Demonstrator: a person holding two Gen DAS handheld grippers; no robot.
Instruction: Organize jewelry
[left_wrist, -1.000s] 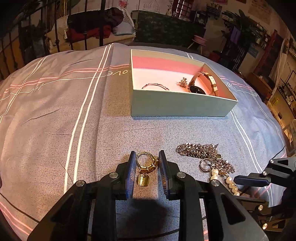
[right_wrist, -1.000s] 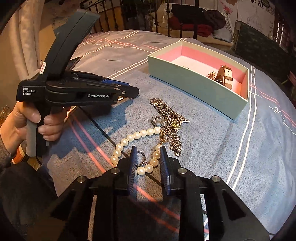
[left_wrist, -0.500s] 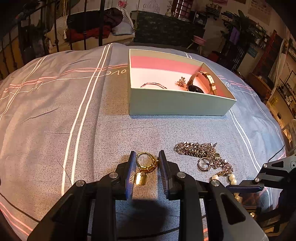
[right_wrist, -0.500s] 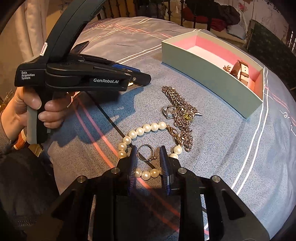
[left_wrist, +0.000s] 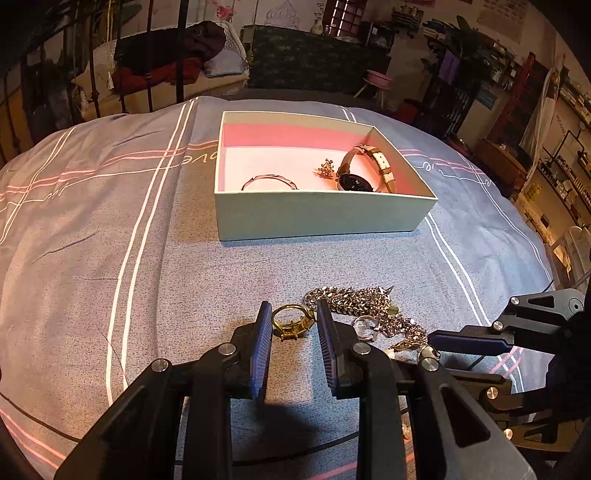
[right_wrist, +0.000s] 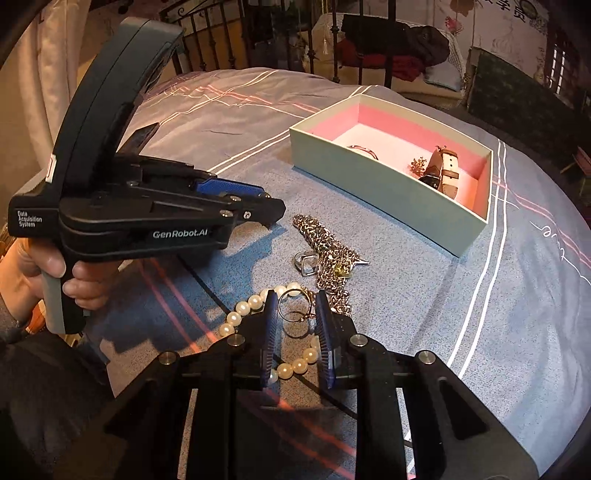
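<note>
One box (left_wrist: 317, 216) on the bed (left_wrist: 92, 229) holds three pieces: a bangle (left_wrist: 269, 181), a brooch (left_wrist: 326, 169) and a watch (left_wrist: 364, 173). The left gripper (left_wrist: 293, 325) clamps one gold ring (left_wrist: 291, 322), its hoop facing the camera. The right gripper (right_wrist: 295, 314) clamps one thin ring (right_wrist: 293, 308) above the pearl strand (right_wrist: 255, 321), beside the chain (right_wrist: 328, 254) running toward the box.

The left wrist view looks forward low over the bed (left_wrist: 92, 258) toward the box (left_wrist: 321, 218); the right wrist view faces the same box (right_wrist: 388, 184) obliquely from its right; both share the chain pile (left_wrist: 354, 299) (right_wrist: 328, 247).
</note>
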